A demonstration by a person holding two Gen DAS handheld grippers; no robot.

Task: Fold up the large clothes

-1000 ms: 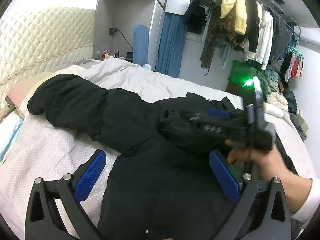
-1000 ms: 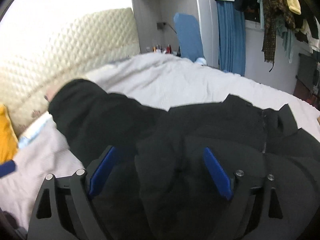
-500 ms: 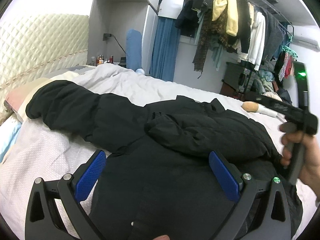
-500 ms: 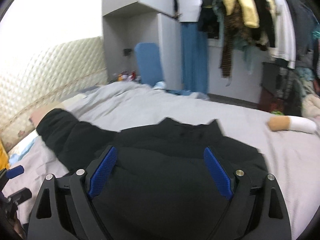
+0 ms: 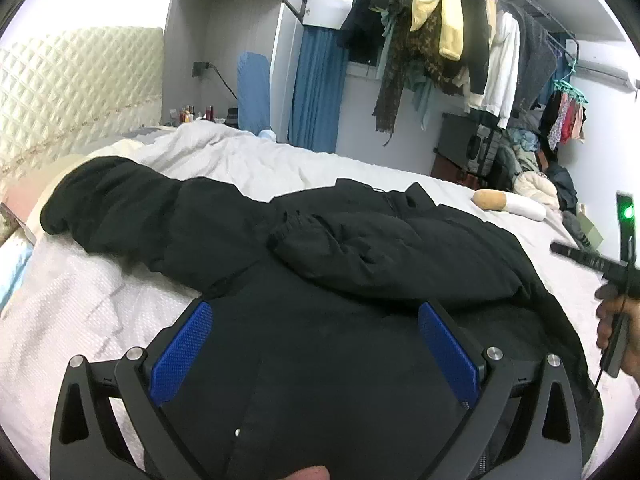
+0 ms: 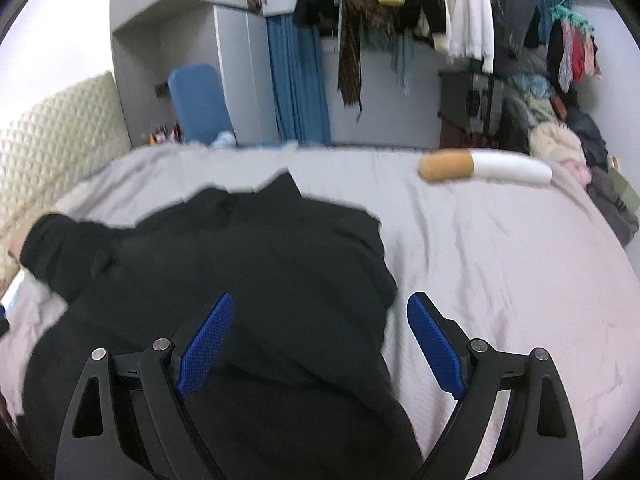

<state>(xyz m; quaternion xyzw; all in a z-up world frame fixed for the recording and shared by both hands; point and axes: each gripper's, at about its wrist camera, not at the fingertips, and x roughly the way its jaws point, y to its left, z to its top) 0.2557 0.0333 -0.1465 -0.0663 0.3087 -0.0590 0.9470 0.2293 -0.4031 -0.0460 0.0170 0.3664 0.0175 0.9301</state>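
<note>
A large black padded jacket (image 5: pixel 360 320) lies spread on the bed. Its right sleeve (image 5: pixel 380 256) is folded across the chest. Its left sleeve (image 5: pixel 132 208) stretches out toward the headboard. My left gripper (image 5: pixel 314 354) is open and empty just above the jacket's lower body. My right gripper (image 6: pixel 320 346) is open and empty, hovering over the jacket's right edge (image 6: pixel 384 280); the jacket (image 6: pixel 240 264) fills the left of that view. The right gripper's body also shows at the far right of the left wrist view (image 5: pixel 592 260), held in a hand.
The bed has a pale grey cover (image 6: pixel 500 260). A cigarette-shaped pillow (image 6: pixel 484 166) lies near its far edge. A quilted headboard (image 5: pixel 72 92) stands at left. A rack of hanging clothes (image 5: pixel 460 40) and piled clothes (image 6: pixel 560 144) are beyond the bed.
My right gripper let go of the folded sleeve, pulled back to the right and rose off the jacket. The sleeve now rests across the chest. My left gripper stayed nearly still.
</note>
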